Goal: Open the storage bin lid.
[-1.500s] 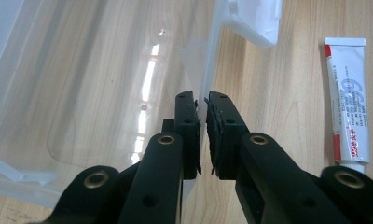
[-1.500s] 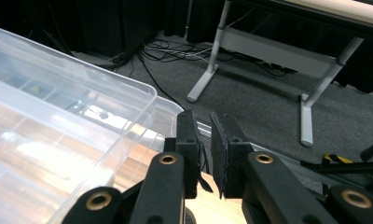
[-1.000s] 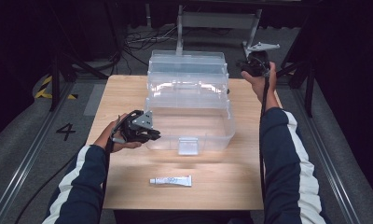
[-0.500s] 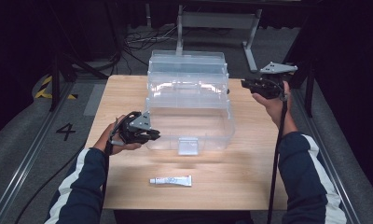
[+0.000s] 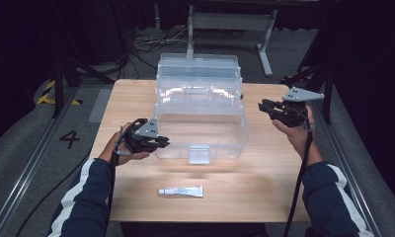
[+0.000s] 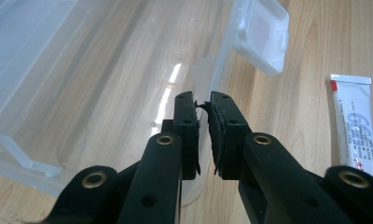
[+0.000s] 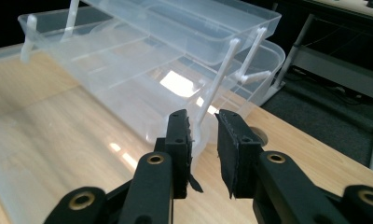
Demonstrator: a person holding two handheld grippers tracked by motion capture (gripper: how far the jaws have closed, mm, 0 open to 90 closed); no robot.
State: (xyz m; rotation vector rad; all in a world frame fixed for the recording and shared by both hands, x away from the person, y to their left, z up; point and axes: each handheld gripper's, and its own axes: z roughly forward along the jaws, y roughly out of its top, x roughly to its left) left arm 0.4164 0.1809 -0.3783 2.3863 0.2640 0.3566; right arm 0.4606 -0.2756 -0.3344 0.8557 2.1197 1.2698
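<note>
1. While the clear plastic box (image 5: 200,118) sits at worktop (image 5: 264,192) centre with its tiered trays fanned back toward 12 o'clock, the left gripper (image 5: 158,143) is at the box's front-left corner, about 8 o'clock of the box.
2. Left gripper view: jaws nearly pressed together with only a thin slit, pinching the box's clear front wall (image 6: 201,88) edge between the pads.
3. Box latch (image 6: 261,37) hangs off the front wall at 1 o'clock of the left jaws; in the high view it is at the front, 6 o'clock of the box.
4. Right gripper (image 5: 263,105) is held above the worktop at 3 o'clock of the box, near it but apart, jaws pointing at it.
5. Right gripper view: jaws slightly spread, nothing between them, a thin tray hinge arm (image 7: 217,88) beyond the gap.
6. White tube (image 5: 181,190) lies flat near the worktop's front edge, 6 o'clock of the box, well apart from both grippers.
</note>
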